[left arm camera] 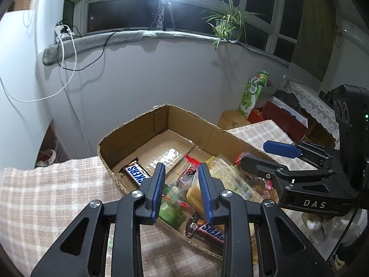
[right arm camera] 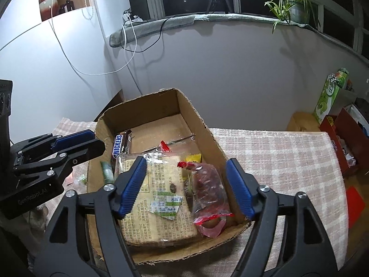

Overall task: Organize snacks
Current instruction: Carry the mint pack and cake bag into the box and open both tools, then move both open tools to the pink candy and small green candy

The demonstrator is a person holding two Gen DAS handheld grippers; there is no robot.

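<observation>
1. The cardboard box [right arm camera: 198, 120] is sitting open on the surface covered by a checked cloth [right arm camera: 276, 157], and the snacks are lying inside it.
2. A large clear-wrapped pack with printed text [right arm camera: 156, 198] is lying flat at the near end of the box, taking up most of the floor there.
3. A clear bag with red trim [right arm camera: 207, 191] is resting on the right part of that pack, against the box's right wall.
4. A Snickers bar [right arm camera: 118, 146] is lying along the box's left wall, farther in than the pack; the left wrist view is showing a second Snickers bar [left arm camera: 207, 229] at the box's near edge.
5. A green packet [left arm camera: 171, 214] is sitting just inside the near wall of the box, beside the second bar.
6. The far half of the box floor is showing bare cardboard and shiny tape.
7. The right gripper [right arm camera: 186, 187] is hanging over the near end of the box with its jaws standing wide apart, nothing pressed between them.
8. The left gripper [left arm camera: 182, 191] is pointing down at the near wall of the box, its jaws standing narrowly apart and gripping nothing.
9. A green carton [right arm camera: 329, 94] and a red box [right arm camera: 341, 138] are standing beyond the surface, to the right of the cardboard box.
10. A potted spider plant [right arm camera: 290, 2] is sitting on the windowsill behind the box.
</observation>
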